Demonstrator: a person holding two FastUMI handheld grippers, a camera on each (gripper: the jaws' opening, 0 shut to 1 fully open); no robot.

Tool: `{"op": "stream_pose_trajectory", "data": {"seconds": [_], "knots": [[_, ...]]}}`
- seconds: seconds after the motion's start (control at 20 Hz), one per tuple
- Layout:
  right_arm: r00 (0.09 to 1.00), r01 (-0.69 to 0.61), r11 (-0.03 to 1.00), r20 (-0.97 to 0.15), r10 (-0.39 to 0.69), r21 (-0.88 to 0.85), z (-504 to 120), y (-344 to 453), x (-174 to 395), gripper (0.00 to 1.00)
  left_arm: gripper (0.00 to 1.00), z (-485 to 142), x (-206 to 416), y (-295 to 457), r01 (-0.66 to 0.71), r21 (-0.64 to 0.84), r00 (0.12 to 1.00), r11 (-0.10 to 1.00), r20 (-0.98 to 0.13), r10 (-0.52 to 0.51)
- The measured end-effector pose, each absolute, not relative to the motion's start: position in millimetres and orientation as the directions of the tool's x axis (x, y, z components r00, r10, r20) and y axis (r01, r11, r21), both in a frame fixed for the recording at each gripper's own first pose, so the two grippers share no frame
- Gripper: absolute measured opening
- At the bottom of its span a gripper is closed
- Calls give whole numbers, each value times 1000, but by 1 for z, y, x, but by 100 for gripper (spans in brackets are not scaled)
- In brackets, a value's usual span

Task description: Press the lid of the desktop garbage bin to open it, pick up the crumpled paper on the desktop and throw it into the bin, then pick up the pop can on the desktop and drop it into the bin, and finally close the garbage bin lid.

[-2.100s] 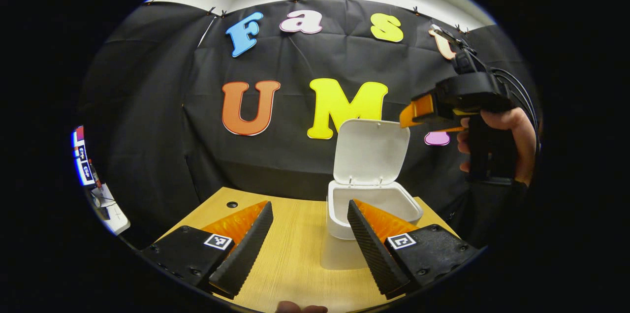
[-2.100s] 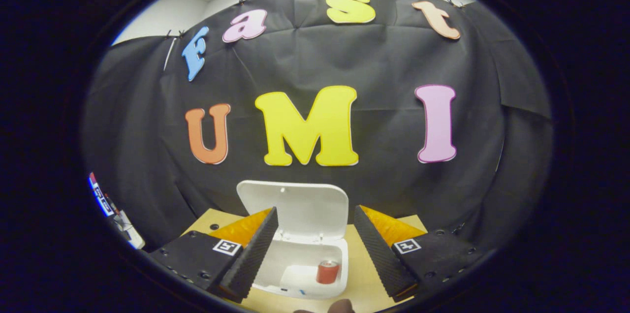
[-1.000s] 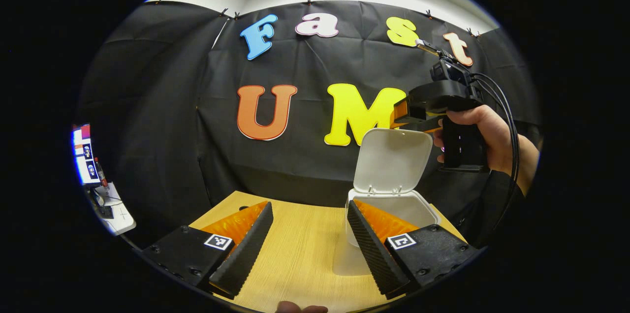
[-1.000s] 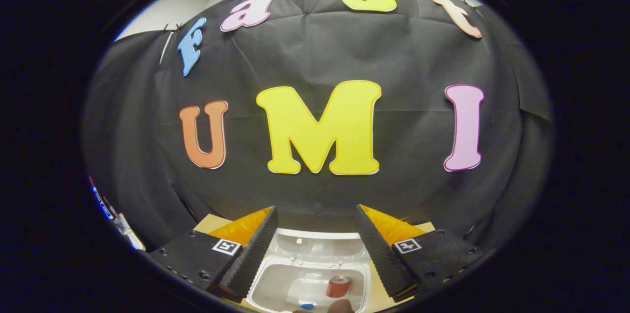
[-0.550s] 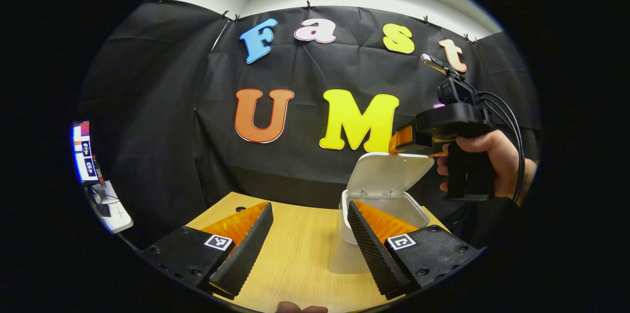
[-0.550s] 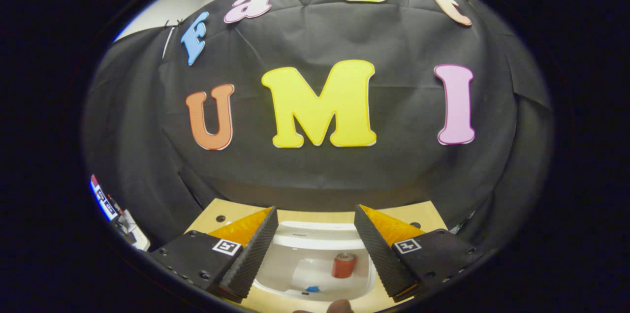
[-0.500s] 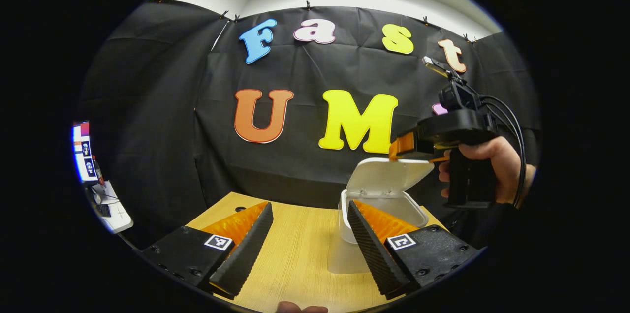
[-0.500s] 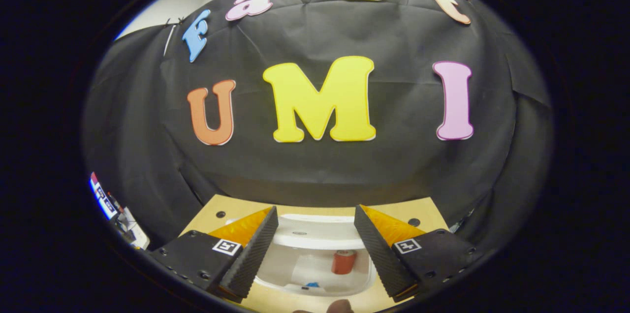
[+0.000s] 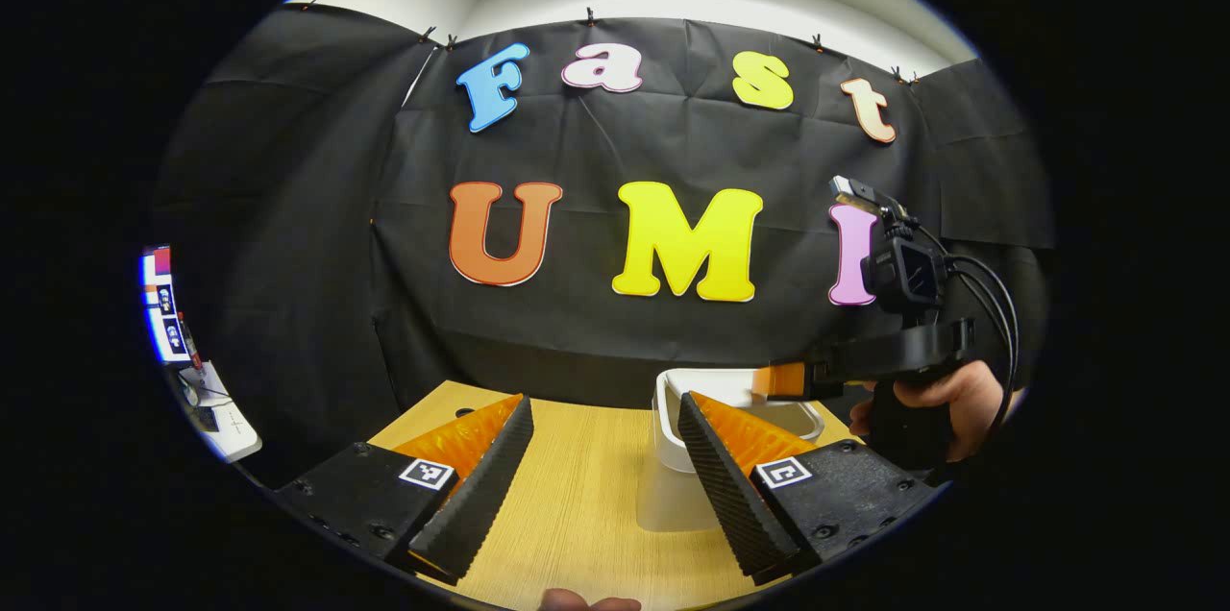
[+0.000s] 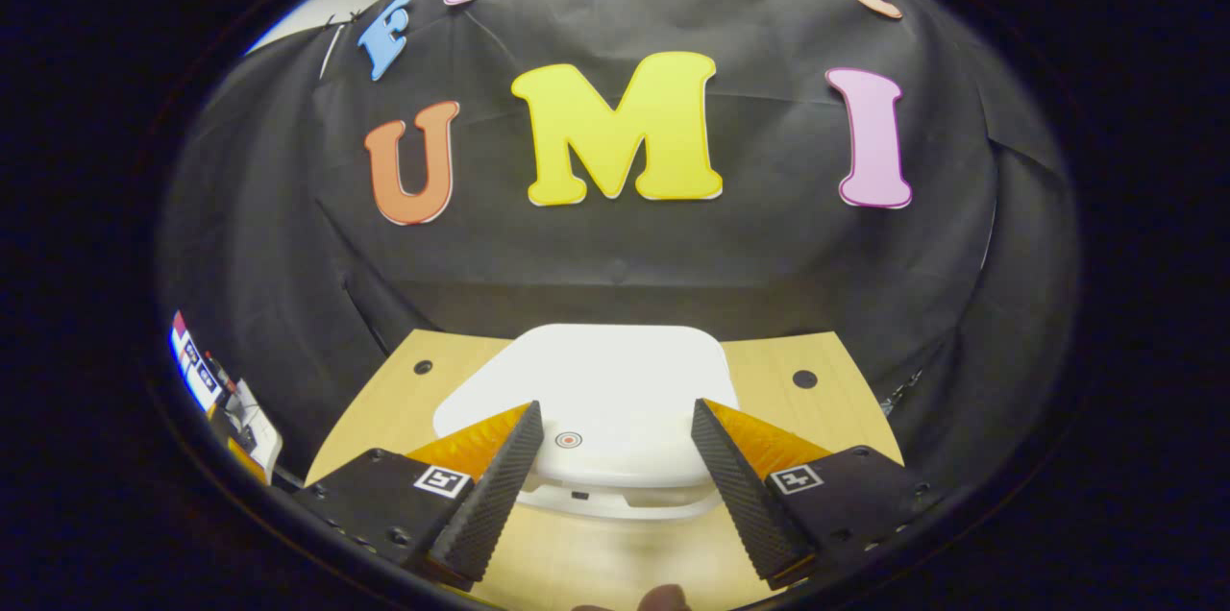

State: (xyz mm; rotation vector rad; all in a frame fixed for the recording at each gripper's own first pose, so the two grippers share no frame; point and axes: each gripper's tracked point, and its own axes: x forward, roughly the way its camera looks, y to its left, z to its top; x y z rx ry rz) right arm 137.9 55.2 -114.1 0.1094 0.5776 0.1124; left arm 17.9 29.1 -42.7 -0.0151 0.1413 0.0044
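Left gripper view. The left gripper (image 9: 605, 476) was held low over the table (image 9: 586, 515), its fingers spread wide with nothing between them. The white bin (image 9: 673, 467) stood on the table just beyond the right-hand finger, which covered part of its rim and front wall. The right gripper (image 9: 783, 380) reached in from the right, level over the bin's top, held by a hand (image 9: 947, 395); whether its fingertips touched the lid could not be told, nor how far they stood apart, seen side-on. The bin's top was largely hidden behind that gripper and the near finger.

Right gripper view. The right gripper (image 10: 615, 467) was wide open and gripped nothing. The lid (image 10: 596, 409) lay nearly flat on the bin (image 10: 625, 501), directly ahead and below, reaching in between the fingers. A narrow gap showed under the lid's front edge; the bin's inside was hidden. A small round mark (image 10: 568, 439) sat near the lid's front. The fingers covered the lid's front corners.
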Motion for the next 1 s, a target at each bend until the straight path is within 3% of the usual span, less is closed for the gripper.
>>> {"op": "stream_pose_trajectory", "data": {"seconds": [0.8, 1.0], "knots": [[805, -111, 992, -580, 125, 59, -162, 59, 125, 97, 98, -54, 28, 14, 16, -27, 985, 1000, -174, -20], [852, -102, 994, -513, 106, 37, -165, 60, 126, 100, 98, -55, 32, 7, 28, -33, 984, 999, -172, -33]]}}
